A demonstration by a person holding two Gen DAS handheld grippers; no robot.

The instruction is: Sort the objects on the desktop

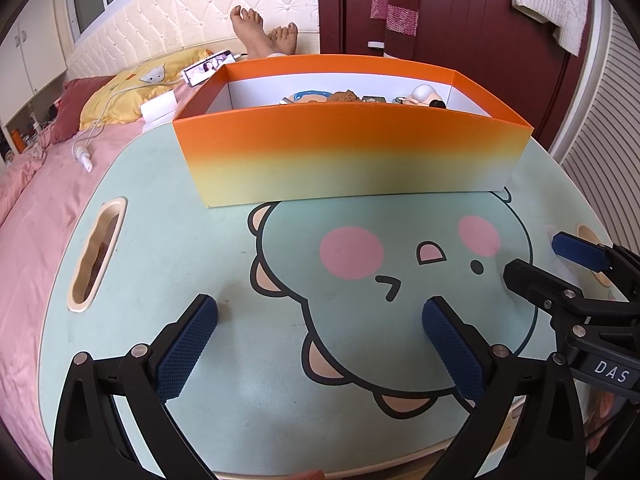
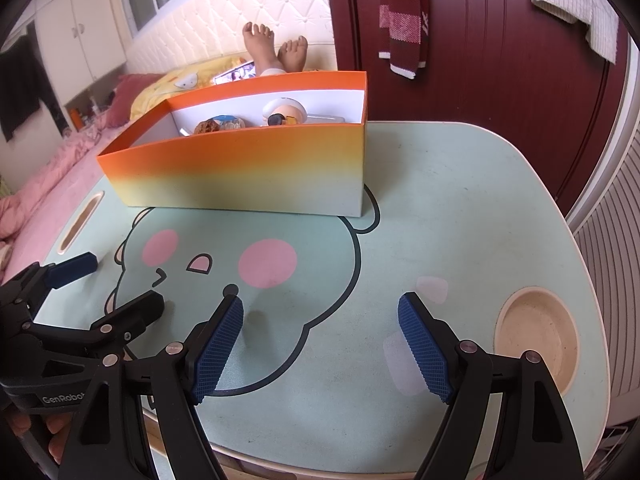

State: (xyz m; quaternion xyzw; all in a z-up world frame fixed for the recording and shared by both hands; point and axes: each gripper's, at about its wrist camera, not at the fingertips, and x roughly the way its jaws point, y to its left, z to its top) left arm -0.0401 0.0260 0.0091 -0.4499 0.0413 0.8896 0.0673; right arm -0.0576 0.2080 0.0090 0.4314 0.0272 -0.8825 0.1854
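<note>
While the small objects (image 2: 256, 120) lie inside the orange box (image 1: 344, 152) at the tabletop's (image 1: 168, 248) far side, left gripper (image 1: 320, 344) and right gripper (image 2: 320, 344) hover wide, empty; the box looks light, thin-walled, best held by its rim

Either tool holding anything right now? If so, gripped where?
Nothing held. The left tool and the right tool both stand open over the bare table; the sorted items sit in the orange box.
</note>
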